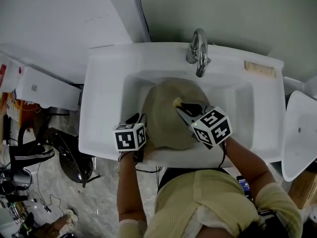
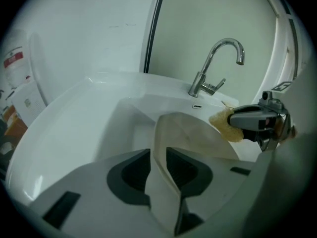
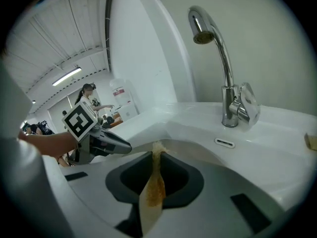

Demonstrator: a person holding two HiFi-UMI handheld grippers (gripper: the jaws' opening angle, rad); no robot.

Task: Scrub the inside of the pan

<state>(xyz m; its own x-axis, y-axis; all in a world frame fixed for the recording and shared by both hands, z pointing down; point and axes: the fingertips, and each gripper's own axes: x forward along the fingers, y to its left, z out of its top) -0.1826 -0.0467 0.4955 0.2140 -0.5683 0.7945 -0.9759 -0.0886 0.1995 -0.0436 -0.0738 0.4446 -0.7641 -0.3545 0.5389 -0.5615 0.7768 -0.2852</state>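
Sink [image 1: 104,83]: white, fills the middle of the head view; its near rim is partly covered by the person's arms.
Pan [image 1: 166,118]: beige, inside the basin, below the faucet [image 1: 198,51]. Its near edge is hidden behind both marker cubes, no handle shows, and its tilt is hard to judge.
Left claw [image 2: 159,157]: at the pan's near left edge, clamped on the thin pan wall, which stands edge-on between the jaws.
Right claw [image 3: 157,157]: over the pan's right half, closed on the scrub pad [image 3: 154,182].
Scrub pad: yellow and thin, mostly swallowed by the jaws. Only a frayed tip pokes out, touching or just above the pan; contact cannot be made out.
Small beige block [image 1: 259,68]: on the sink's far right ledge, too small to identify.
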